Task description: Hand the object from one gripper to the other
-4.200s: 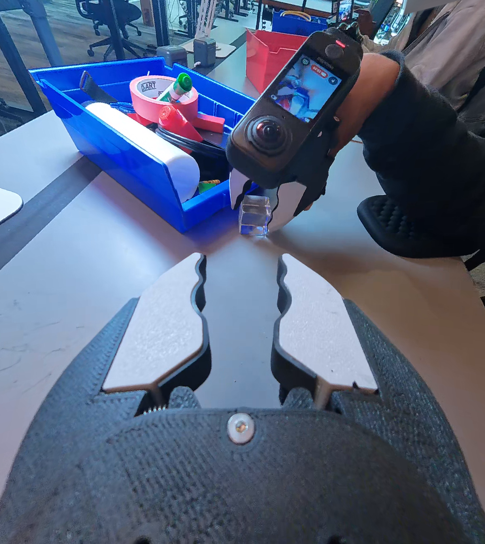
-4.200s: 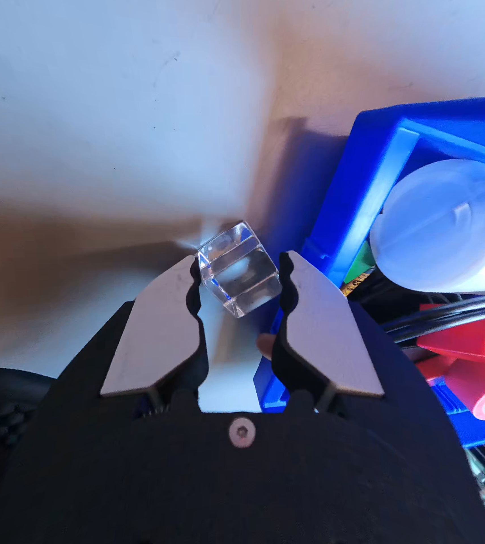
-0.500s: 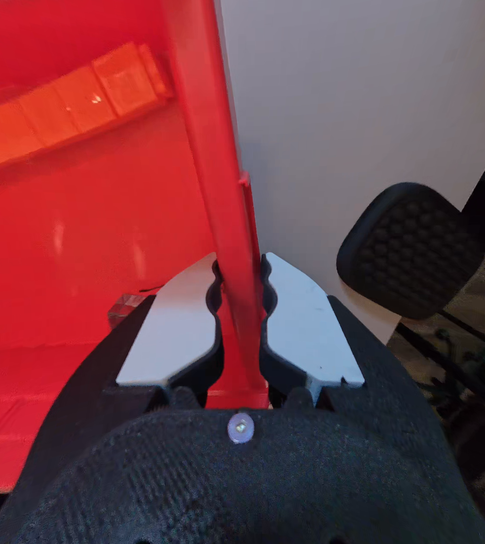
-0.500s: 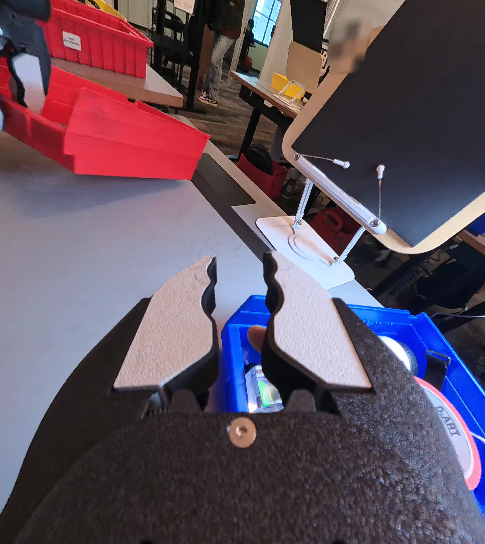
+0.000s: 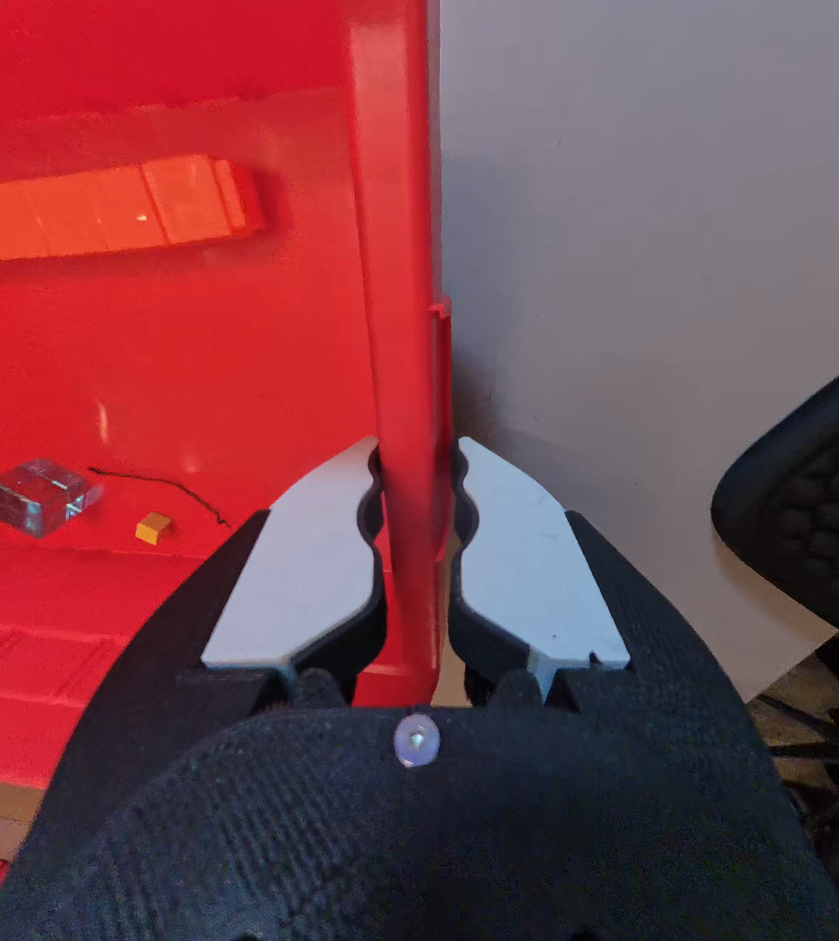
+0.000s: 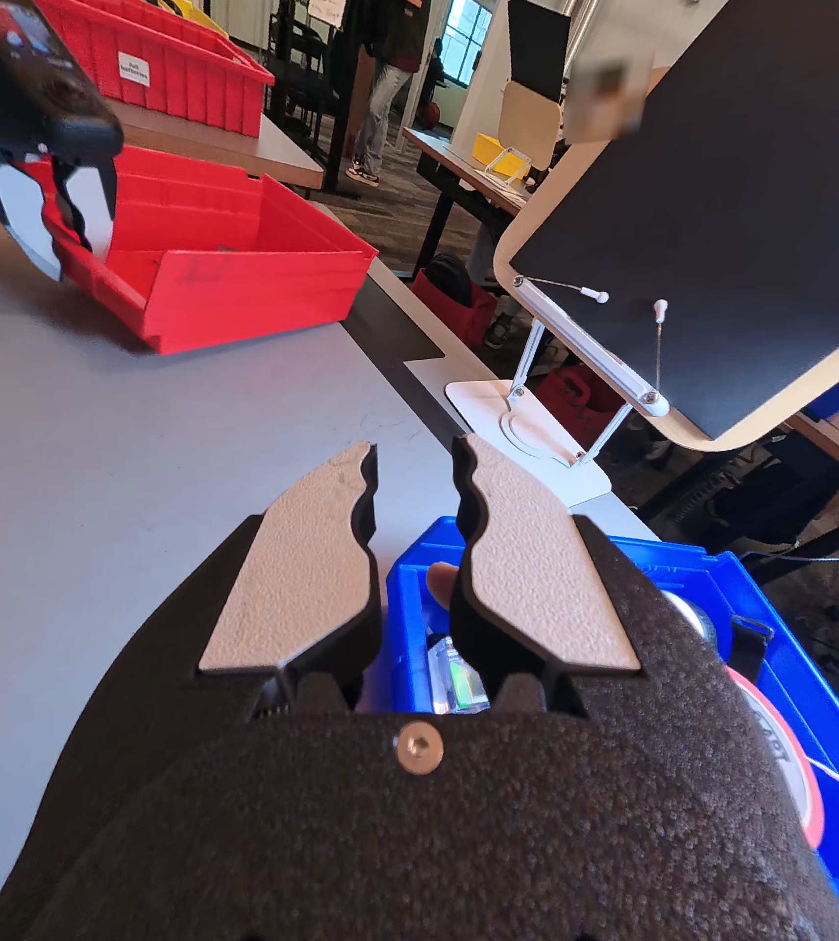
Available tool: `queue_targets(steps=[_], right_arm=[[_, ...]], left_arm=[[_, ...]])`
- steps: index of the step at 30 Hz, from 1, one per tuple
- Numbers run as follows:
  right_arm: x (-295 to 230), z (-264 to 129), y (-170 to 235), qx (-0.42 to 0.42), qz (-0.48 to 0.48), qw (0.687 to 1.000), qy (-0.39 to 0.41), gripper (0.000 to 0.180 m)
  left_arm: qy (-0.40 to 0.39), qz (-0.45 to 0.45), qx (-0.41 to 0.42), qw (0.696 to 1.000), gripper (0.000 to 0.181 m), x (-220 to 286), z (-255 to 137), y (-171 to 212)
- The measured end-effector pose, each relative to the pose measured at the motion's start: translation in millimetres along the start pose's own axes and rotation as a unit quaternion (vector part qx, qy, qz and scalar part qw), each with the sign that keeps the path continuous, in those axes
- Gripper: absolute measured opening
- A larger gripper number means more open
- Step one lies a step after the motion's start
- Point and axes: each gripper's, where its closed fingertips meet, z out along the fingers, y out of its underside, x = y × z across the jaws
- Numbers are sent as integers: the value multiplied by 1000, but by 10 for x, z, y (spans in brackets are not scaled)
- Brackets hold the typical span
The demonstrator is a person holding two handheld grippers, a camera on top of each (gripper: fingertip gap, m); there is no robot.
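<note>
The clear cube (image 5: pixel 38 496) lies loose on the floor of the red bin (image 5: pixel 203 356), left of my left gripper. My left gripper (image 5: pixel 416 448) straddles the bin's right side wall (image 5: pixel 402 305), and both fingers press on it. The right wrist view shows that gripper (image 6: pixel 58 219) on the near wall of the red bin (image 6: pixel 254 285) at the far left. My right gripper (image 6: pixel 413 453) is empty, with its fingers a little apart. It hovers over the corner of the blue bin (image 6: pixel 713 575).
A small orange piece (image 5: pixel 152 527) and a black thread lie beside the cube. A black chair armrest (image 5: pixel 814 509) is off the table edge at right. The blue bin holds a pink tape roll (image 6: pixel 789 753). A tilted dark board on a white stand (image 6: pixel 713 229) is behind it.
4.2 s ago the cube stood on the table between my right gripper's fingers; now it lies in the red bin. Over the last half second the cube has come into fuller view.
</note>
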Motion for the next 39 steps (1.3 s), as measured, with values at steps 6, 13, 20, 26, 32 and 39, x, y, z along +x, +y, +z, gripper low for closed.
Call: queue_targets(steps=[6,13,20,26,32,39], right_arm=[[-22,27,34,-5,-1,1000,-5,28],[-65,101,108,-14,6,1000,-14,28],[-131,158,179,-26,1,999,-23,28],[-108,175,238,-29,13,999,-26,28],[-132,177,197,-21,12,999,-27,27],[-373,210,-199,51,53,995,-60,28]], left_arm=[[1,-20,61,998,31,-118,-197,-126],[-131,-114,21,985,39,-1200,-635,274],[-78,-199,-93,972,46,-1623,31,473],[-44,-293,-129,946,43,-1789,337,518],[-40,-244,-49,968,33,-1733,88,230],[-177,-124,332,918,33,-1306,-1299,-988]])
